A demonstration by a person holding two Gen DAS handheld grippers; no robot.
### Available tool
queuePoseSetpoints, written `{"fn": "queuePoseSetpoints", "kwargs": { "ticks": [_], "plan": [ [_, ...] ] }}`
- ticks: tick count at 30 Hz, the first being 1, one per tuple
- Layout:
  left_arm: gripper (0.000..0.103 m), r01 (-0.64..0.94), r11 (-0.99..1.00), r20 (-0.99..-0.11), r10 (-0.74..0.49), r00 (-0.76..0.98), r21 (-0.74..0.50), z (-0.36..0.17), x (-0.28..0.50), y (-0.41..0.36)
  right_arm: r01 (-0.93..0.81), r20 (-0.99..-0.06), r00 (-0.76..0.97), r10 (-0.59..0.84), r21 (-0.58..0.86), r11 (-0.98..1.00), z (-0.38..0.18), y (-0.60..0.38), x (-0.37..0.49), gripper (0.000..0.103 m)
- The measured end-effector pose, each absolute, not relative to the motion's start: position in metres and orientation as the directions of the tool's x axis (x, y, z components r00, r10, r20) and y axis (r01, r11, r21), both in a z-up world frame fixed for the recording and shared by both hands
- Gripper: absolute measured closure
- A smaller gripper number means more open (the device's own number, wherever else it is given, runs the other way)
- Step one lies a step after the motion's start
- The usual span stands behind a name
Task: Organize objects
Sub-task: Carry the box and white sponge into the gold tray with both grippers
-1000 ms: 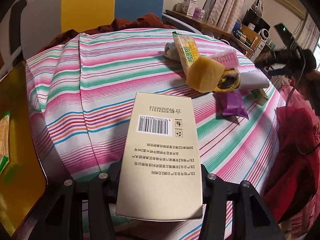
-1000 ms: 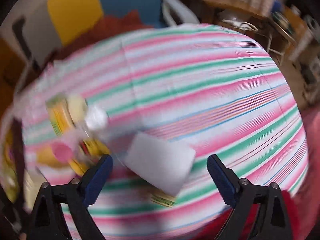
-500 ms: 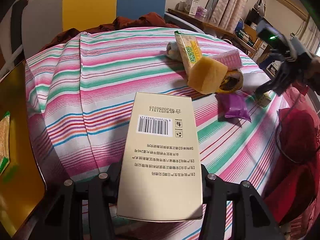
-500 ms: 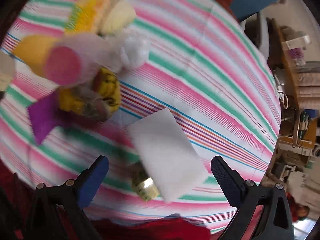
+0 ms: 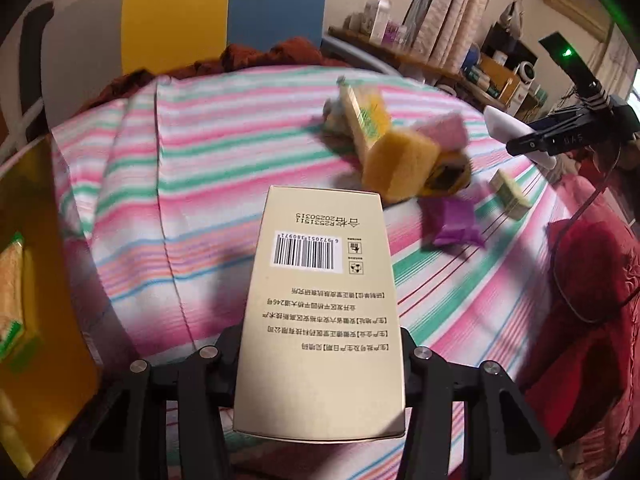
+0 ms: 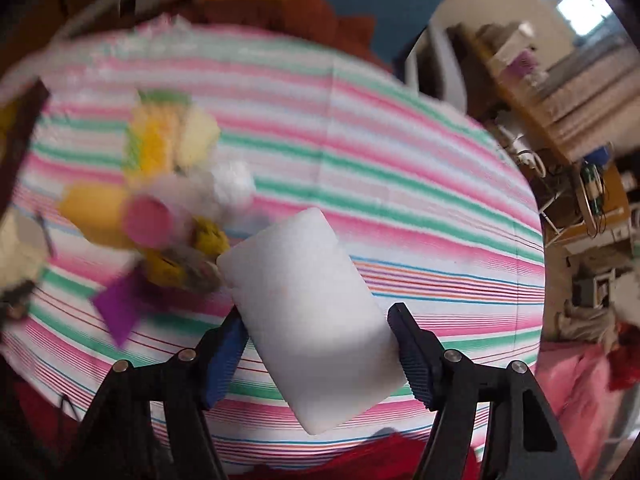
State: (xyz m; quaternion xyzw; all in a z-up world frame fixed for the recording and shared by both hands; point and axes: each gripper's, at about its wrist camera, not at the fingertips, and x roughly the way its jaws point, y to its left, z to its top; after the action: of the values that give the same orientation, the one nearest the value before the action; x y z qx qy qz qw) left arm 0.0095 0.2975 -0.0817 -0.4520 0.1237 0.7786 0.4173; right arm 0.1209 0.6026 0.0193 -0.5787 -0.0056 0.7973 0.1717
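My left gripper (image 5: 320, 346) is shut on a beige carton (image 5: 320, 280) with a barcode, held flat above the striped tablecloth (image 5: 208, 152). In the right wrist view, my right gripper (image 6: 318, 330) is shut on a white foam block (image 6: 312, 304), lifted off the cloth. The left wrist view shows that gripper (image 5: 560, 138) at the far right with the white block (image 5: 506, 126). A blurred pile lies beyond the carton: a yellow sponge (image 5: 400, 164), a green-yellow packet (image 5: 362, 120), a pink tube (image 5: 440, 132), a purple packet (image 5: 452, 222) and a small yellow-green box (image 5: 510, 196).
A yellow tray (image 5: 48, 264) stands at the left edge with a green-edged packet (image 5: 12, 300) inside. Red fabric (image 5: 592, 288) is heaped off the table's right side. Brown cloth (image 5: 256, 56) lies at the far edge. Shelves and a desk (image 5: 492, 72) stand behind.
My right gripper went from open around the white block on the cloth to shut on it, and raised it. The left gripper keeps the carton, shifted slightly.
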Motion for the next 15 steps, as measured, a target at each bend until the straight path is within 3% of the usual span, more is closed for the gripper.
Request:
{"fn": "queuePoseSetpoints", "kwargs": {
  "ticks": [9,15],
  "plan": [
    [0.052,-0.706,-0.665,-0.713,0.616,-0.335,-0.242,-0.021,0.002,0.246,-0.253,-0.841,-0.534,0.091,0.056,-0.966,0.05,0.51,0.073,0.032],
    [0.051,-0.582,-0.78,-0.689,0.553,-0.469,-0.23,0.004,-0.024,0.176,-0.135,-0.782,-0.612,-0.117,0.249,-0.959,0.038,0.425,0.017,0.032]
  ]
}}
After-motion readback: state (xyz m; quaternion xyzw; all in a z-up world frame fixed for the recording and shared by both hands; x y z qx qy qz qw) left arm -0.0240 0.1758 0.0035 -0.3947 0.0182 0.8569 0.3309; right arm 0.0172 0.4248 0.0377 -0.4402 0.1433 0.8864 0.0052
